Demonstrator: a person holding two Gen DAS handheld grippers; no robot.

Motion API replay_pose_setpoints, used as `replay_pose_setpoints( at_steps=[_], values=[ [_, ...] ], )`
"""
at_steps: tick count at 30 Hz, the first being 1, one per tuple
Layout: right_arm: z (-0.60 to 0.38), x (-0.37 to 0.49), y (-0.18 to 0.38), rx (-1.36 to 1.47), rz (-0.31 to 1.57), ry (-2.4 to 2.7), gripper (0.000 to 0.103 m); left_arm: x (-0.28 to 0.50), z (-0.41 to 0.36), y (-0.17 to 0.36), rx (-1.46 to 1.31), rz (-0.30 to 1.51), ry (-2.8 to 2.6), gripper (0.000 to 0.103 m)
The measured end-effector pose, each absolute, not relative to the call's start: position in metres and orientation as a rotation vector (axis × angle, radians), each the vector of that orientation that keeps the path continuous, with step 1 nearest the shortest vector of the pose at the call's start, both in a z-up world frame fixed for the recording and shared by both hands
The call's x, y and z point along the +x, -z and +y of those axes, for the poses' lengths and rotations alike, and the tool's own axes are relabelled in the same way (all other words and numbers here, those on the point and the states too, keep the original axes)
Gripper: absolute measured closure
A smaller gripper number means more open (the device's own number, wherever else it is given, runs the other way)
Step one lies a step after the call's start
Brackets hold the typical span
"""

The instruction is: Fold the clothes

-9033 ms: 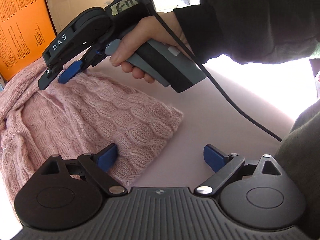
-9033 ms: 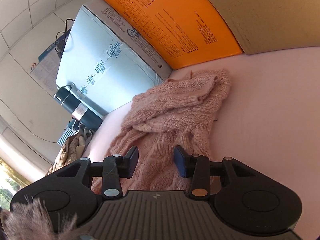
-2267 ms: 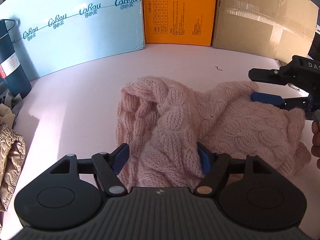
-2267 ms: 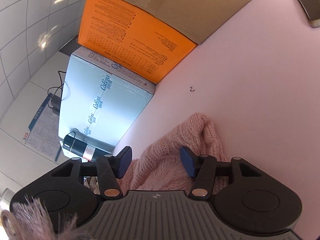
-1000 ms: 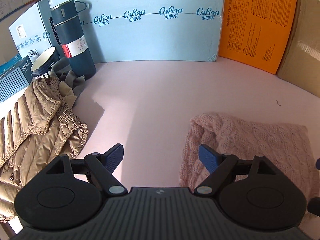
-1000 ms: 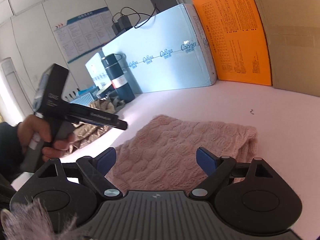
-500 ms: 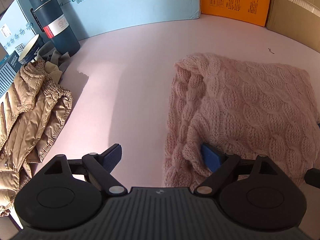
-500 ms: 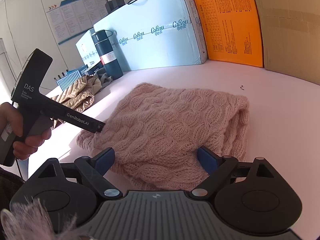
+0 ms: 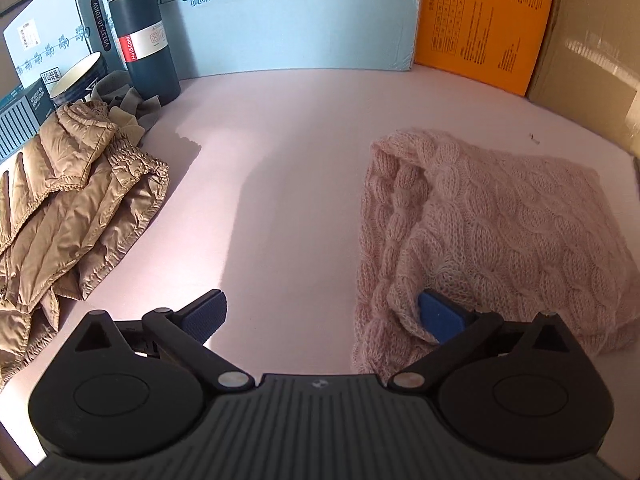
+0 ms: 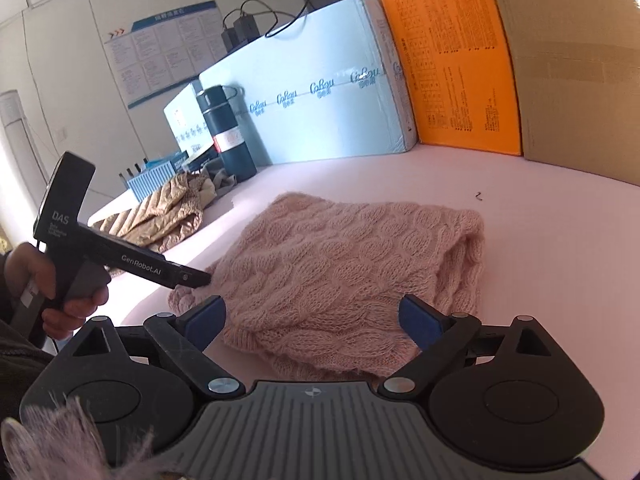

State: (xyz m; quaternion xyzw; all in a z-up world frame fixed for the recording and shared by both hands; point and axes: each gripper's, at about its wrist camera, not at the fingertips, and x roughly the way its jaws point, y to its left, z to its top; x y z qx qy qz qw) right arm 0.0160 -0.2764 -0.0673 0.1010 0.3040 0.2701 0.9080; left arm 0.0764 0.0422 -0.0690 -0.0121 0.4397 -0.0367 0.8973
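A pink cable-knit sweater [image 9: 492,216] lies folded on the pink table; it also shows in the right wrist view [image 10: 340,256]. My left gripper [image 9: 320,316] is open at the sweater's near left edge, its right pad [image 9: 438,314] tucked into a fold and its left pad over bare table. The right wrist view shows the left gripper [image 10: 188,278] touching the sweater's left corner. My right gripper [image 10: 312,320] is open, its pads standing on either side of the sweater's near edge, holding nothing.
A tan puffer jacket [image 9: 68,200] lies crumpled at the left. A dark thermos [image 9: 140,36], a bowl [image 9: 76,76] and small boxes stand behind it. A blue box [image 9: 288,16], an orange box [image 9: 480,20] and a brown carton [image 9: 592,52] line the back.
Both grippers were closed on sweater parts earlier and have since let go. In the last half second my left gripper stays at the sweater's left edge; the view has tilted slightly left.
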Motion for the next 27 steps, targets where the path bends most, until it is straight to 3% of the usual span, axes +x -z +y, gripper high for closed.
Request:
replay_pose_setpoints(
  at_steps=[2, 6, 13, 22, 27],
  values=[
    [-0.289, 0.016, 0.067, 0.257, 0.620, -0.507, 0.003, 0.073, 0.054, 0.064, -0.128, 0.874, 0.104, 0.000],
    [-0.320, 0.021, 0.081, 0.413, 0.654, -0.365, 0.002, 0.080, 0.061, 0.059, -0.282, 0.845, 0.146, 0.000],
    [-0.349, 0.032, 0.110, 0.746, 0.704, -0.312, 0.000, 0.104, 0.032, 0.069, -0.197, 0.929, 0.279, 0.000],
    [-0.343, 0.044, 0.109, 0.722, 0.714, -0.343, 0.000, 0.114, 0.001, 0.066, -0.042, 0.931, 0.291, 0.000],
    [-0.335, 0.052, 0.090, 0.595, 0.634, -0.281, 0.000, 0.122, -0.004, 0.047, 0.003, 0.829, 0.234, 0.000]
  ],
)
